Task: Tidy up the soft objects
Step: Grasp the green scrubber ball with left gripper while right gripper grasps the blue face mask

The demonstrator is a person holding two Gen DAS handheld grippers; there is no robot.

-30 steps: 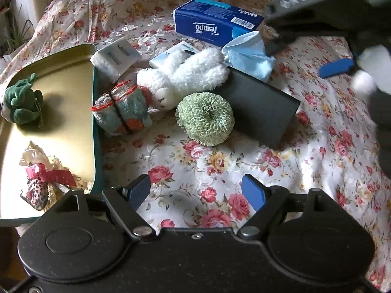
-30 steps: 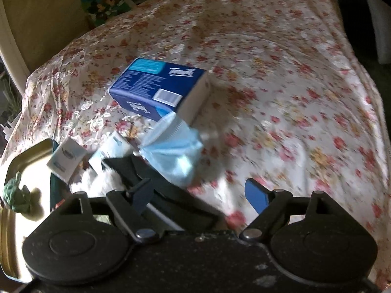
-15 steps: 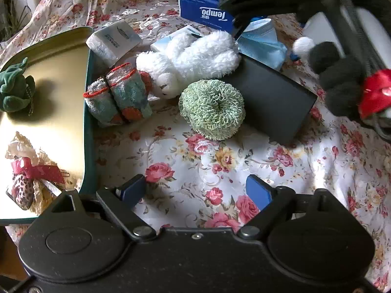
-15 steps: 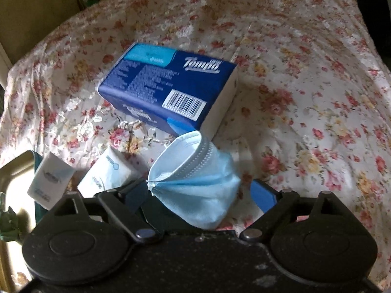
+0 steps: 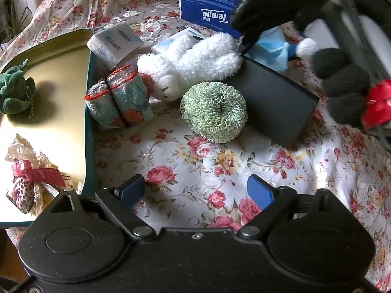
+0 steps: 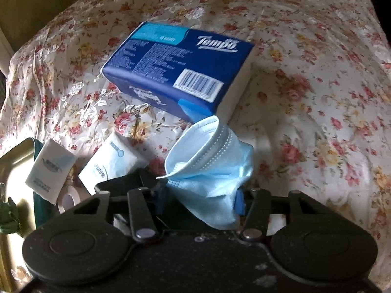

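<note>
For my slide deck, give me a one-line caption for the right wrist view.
Right hand-held gripper closed on a blue mask in front of a Tempo pack.

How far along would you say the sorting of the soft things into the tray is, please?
Early. Done: green plush and ribboned sachet lie in the tray. In hand: the right gripper is shut on the blue face mask. Left on the cloth: white plush, rolled towel, green scrunchie. The left gripper is open.

A pale blue face mask [image 6: 210, 168], navy tissue pack [image 6: 178, 73], rose-patterned tablecloth [image 6: 317, 97], and seemingly gold tin [image 5: 48, 97].
</note>
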